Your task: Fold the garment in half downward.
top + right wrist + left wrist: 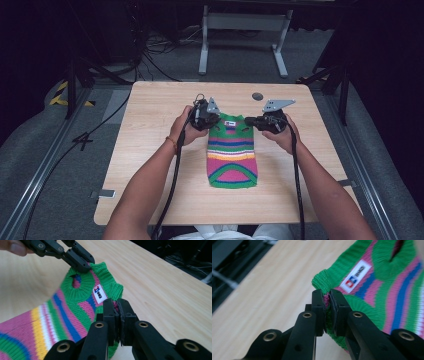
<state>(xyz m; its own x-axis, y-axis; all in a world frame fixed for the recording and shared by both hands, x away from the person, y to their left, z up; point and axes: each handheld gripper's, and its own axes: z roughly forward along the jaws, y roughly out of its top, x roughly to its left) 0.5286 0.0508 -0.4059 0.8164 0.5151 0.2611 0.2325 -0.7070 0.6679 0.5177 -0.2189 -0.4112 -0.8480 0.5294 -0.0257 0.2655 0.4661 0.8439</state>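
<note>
We clamp the left tool and right tool on the striped sweater's shoulders, likely to lift it off the surface; each grips one side of the collar.

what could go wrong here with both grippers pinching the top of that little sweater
1. Both the left gripper and the right gripper hold only a thin bit of edge on the small striped knitted sweater; a tug could let it slip free.
2. Pulling the two grips apart might stretch the green ribbed collar out of shape.
3. If lifted, the loose lower end may drag and bunch on the light wooden table.
</note>
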